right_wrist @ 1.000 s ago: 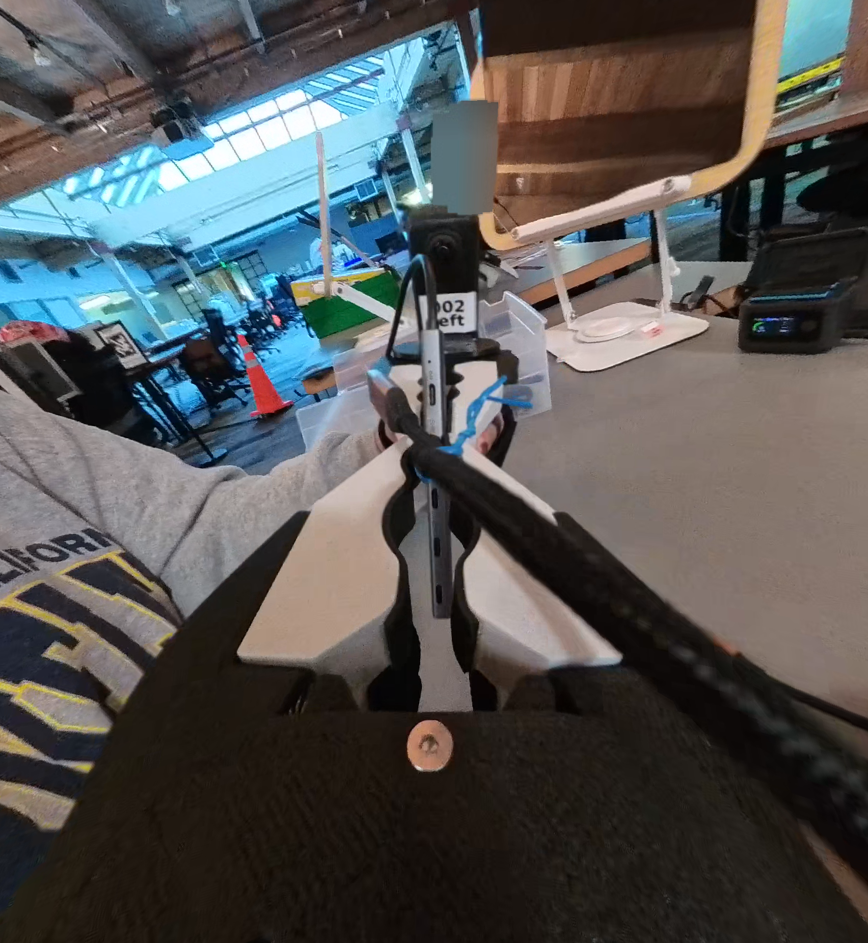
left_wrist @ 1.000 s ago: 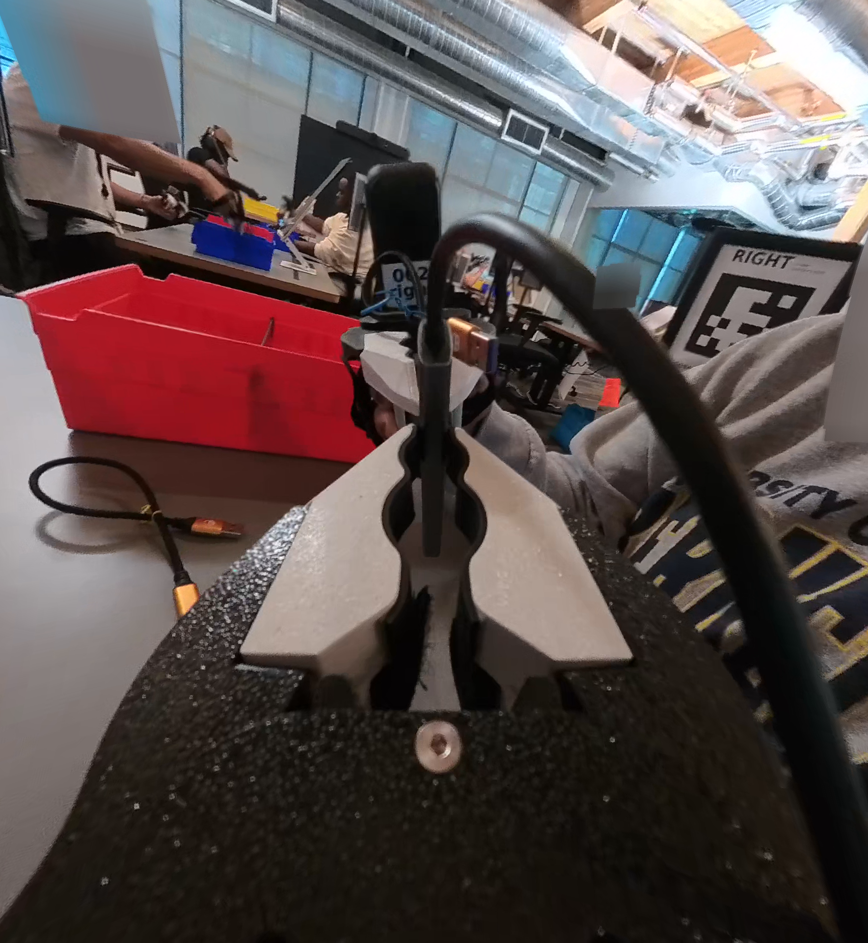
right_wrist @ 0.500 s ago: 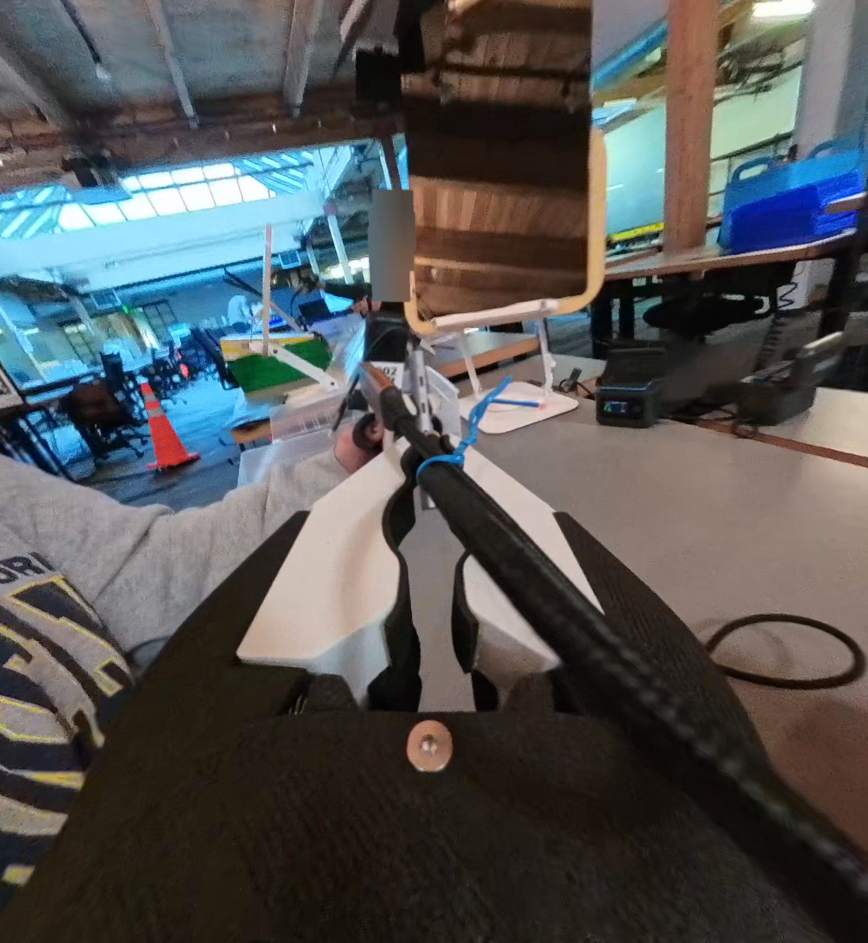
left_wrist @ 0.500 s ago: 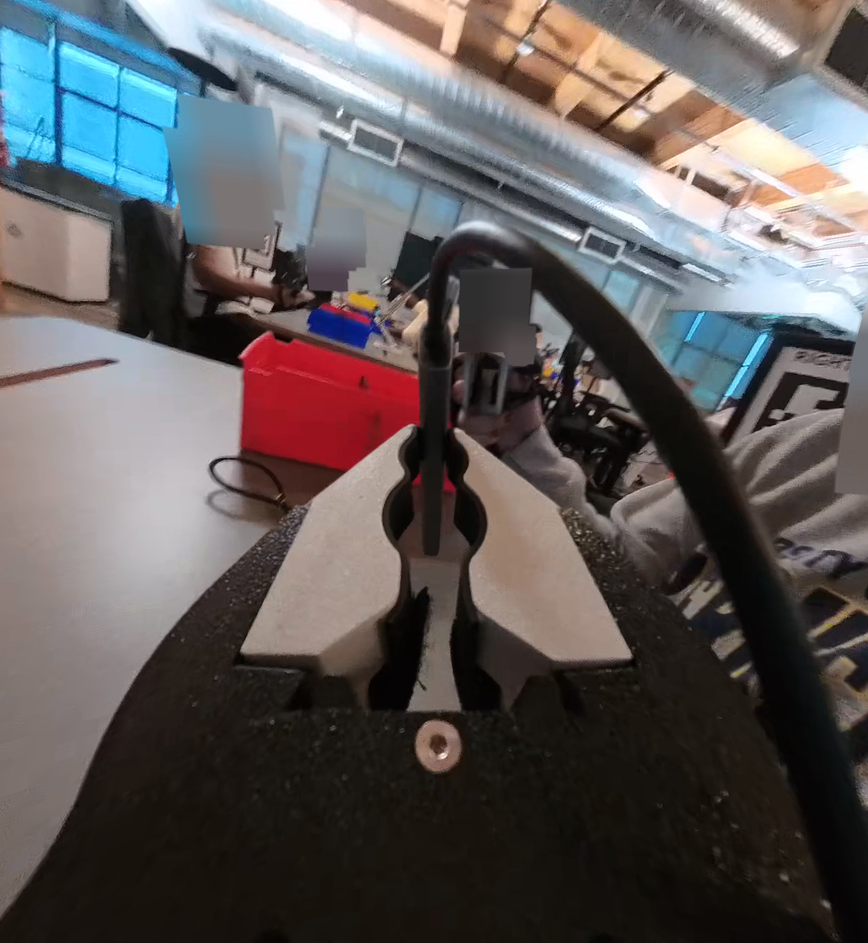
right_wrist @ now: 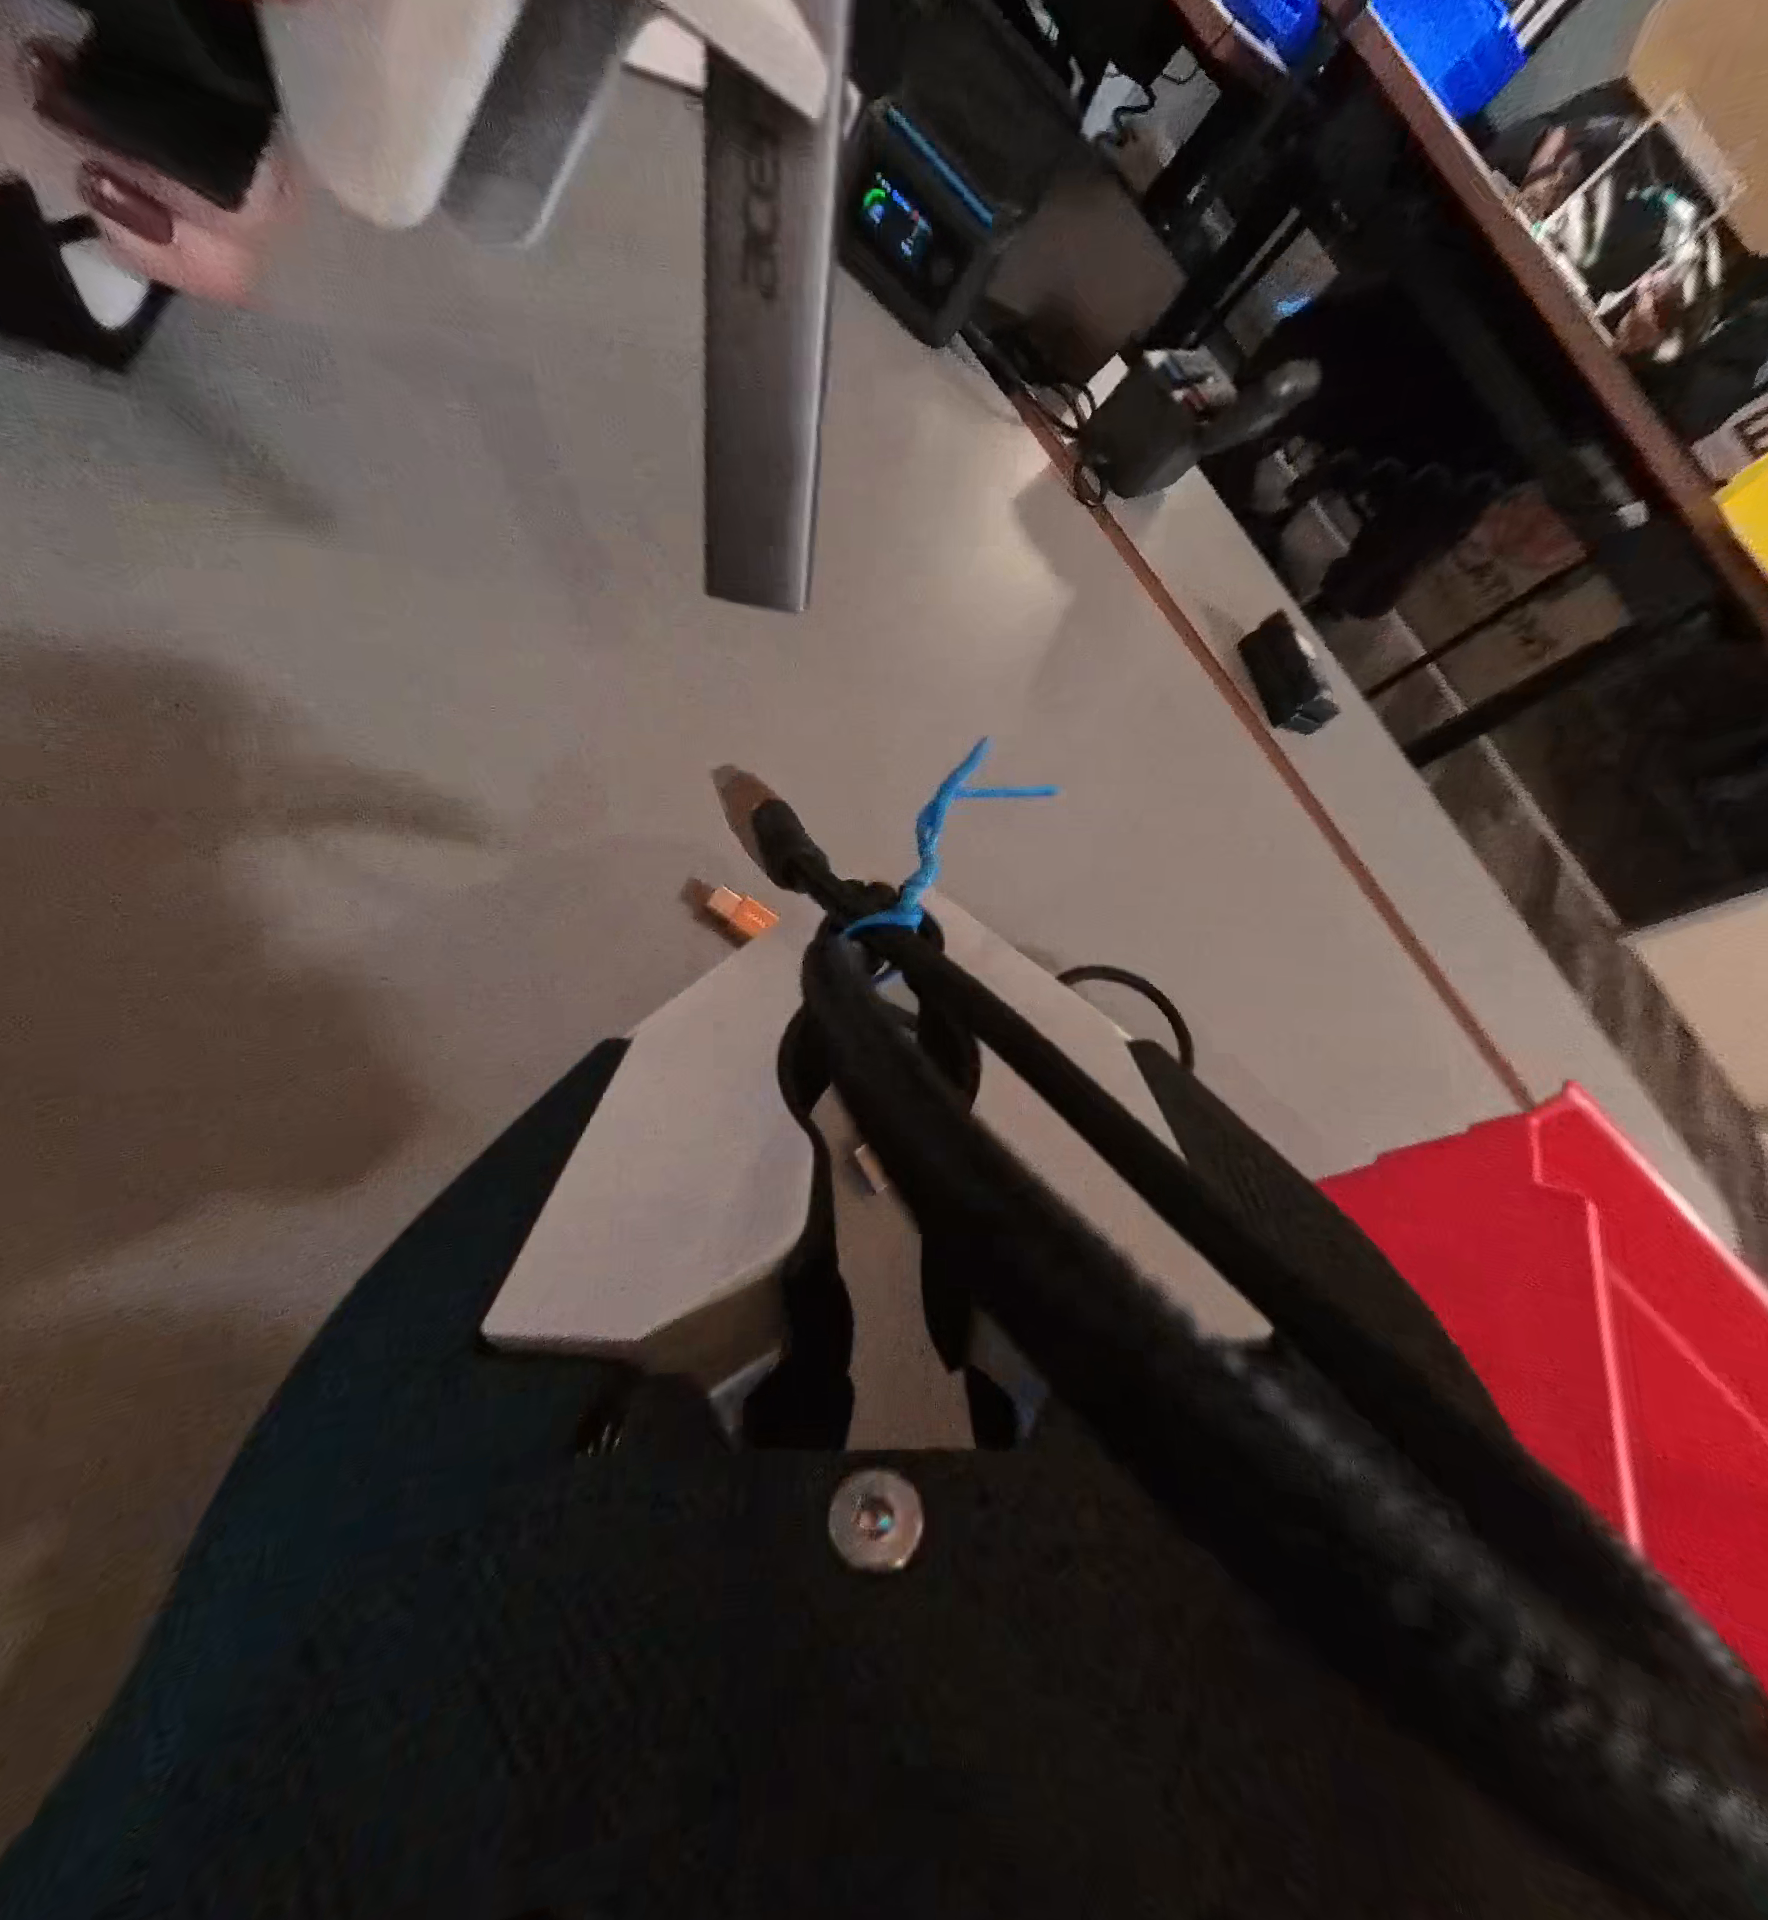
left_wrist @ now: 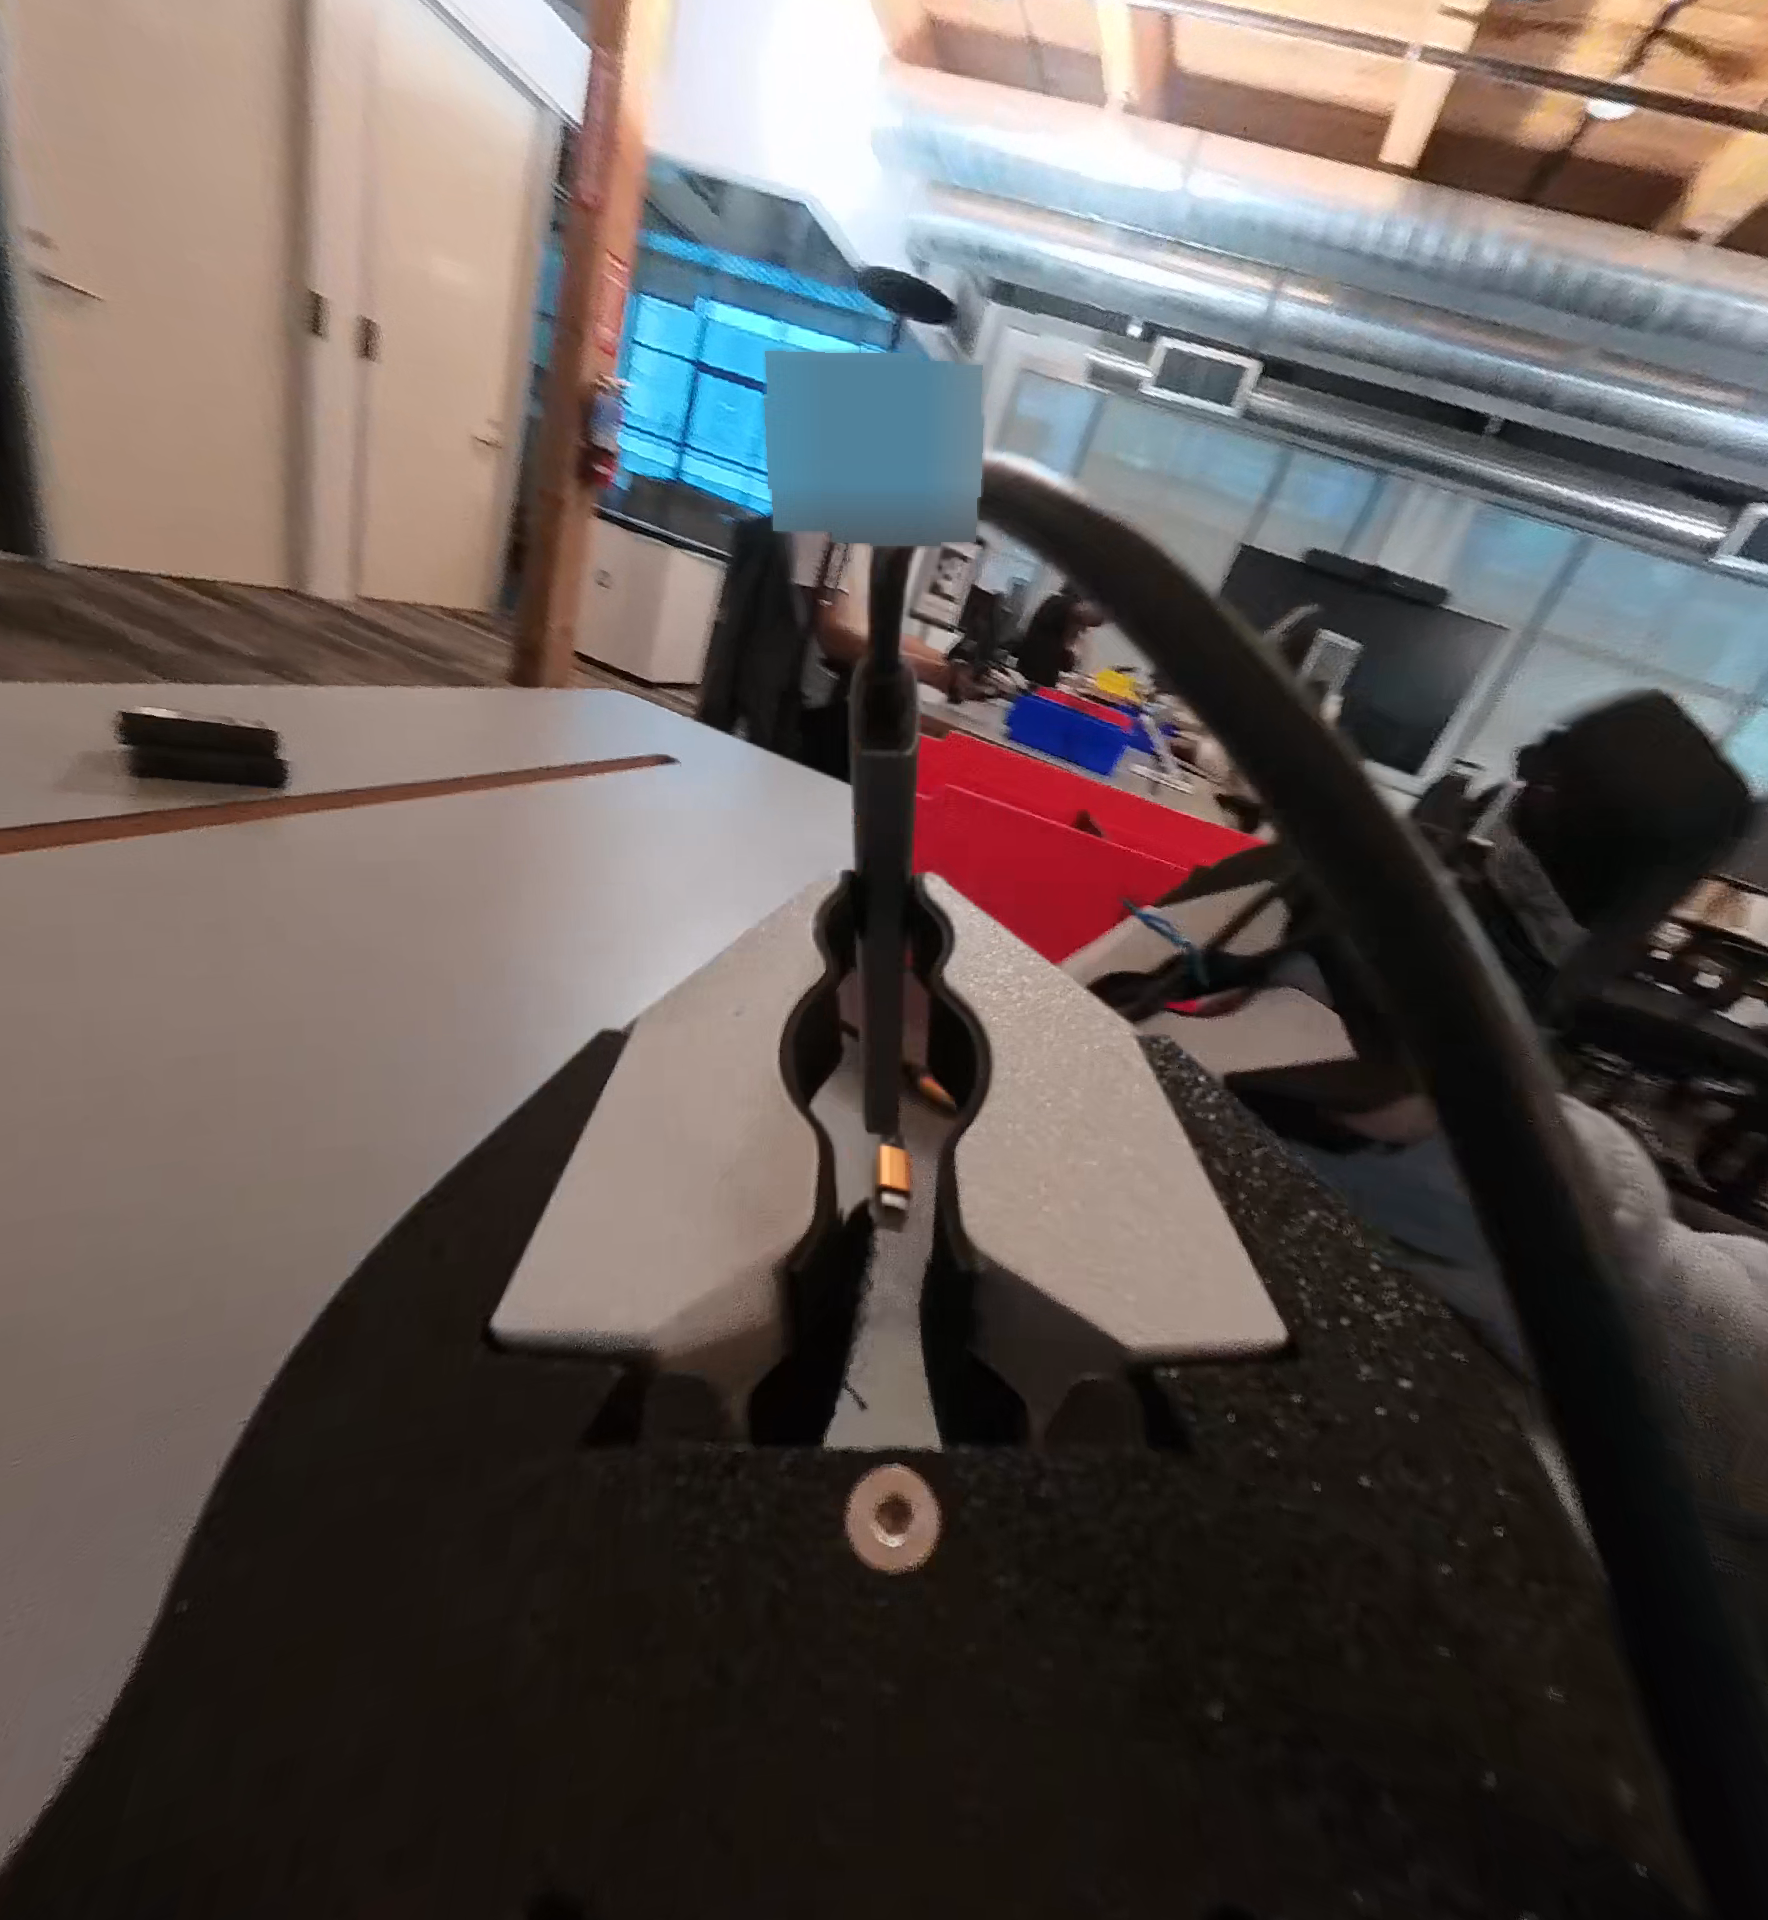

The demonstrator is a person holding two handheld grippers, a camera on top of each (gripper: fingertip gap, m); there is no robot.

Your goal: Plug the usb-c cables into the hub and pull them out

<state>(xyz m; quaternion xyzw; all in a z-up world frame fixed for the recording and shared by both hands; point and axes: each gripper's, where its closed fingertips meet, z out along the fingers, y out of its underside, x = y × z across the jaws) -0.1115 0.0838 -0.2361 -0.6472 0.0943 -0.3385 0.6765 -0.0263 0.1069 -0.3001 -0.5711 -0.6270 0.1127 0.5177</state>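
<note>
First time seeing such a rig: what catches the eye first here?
A dark hub is clamped in the left gripper. An orange-tipped plug lies on the grey table, and a black cable with a blue tie drapes over the right gripper, beside a red bin.

The right hand-held gripper (right_wrist: 875, 935) has drawn its cable (right_wrist: 1015, 1122) plug (right_wrist: 755, 805) back from the hub (right_wrist: 766, 364), which it nearly touched a second ago. It has since tipped down toward the bench (right_wrist: 444, 520), where an orange plug (right_wrist: 740, 912) now lies just ahead of its tips. The hub has gone from straight ahead to high in its view. The left hand-held gripper (left_wrist: 885, 904) has swung left. The right one, formerly straight ahead of it, now sits low on its right.
</note>
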